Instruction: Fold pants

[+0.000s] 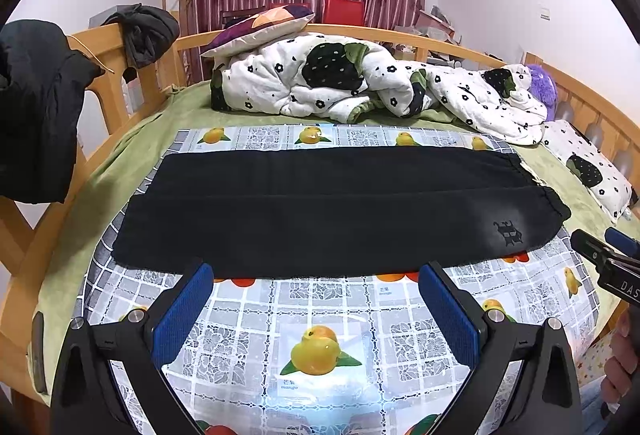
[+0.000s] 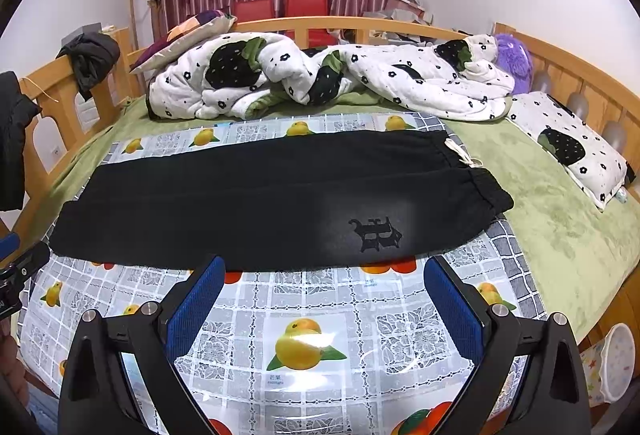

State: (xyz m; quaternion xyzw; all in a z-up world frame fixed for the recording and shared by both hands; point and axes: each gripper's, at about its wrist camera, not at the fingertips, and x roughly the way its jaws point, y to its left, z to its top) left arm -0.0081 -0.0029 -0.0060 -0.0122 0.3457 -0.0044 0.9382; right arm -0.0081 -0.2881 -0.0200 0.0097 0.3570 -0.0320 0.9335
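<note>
black pants [image 1: 320, 211] [image 2: 256, 195] — folded lengthwise, flat on fruit-print cloth, waistband right, logo near it

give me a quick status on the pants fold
Left tongs open, empty. Right tongs open, empty. Pants flat on mat, legs side by side, unfolded. Nothing in the way.

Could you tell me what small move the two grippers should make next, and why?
Probably ease both forward to the near edge of the black pants. The pants lie flat, lengthwise across the fruit-print mat, and the left gripper and right gripper hover short of that edge, jaws open and empty.
</note>
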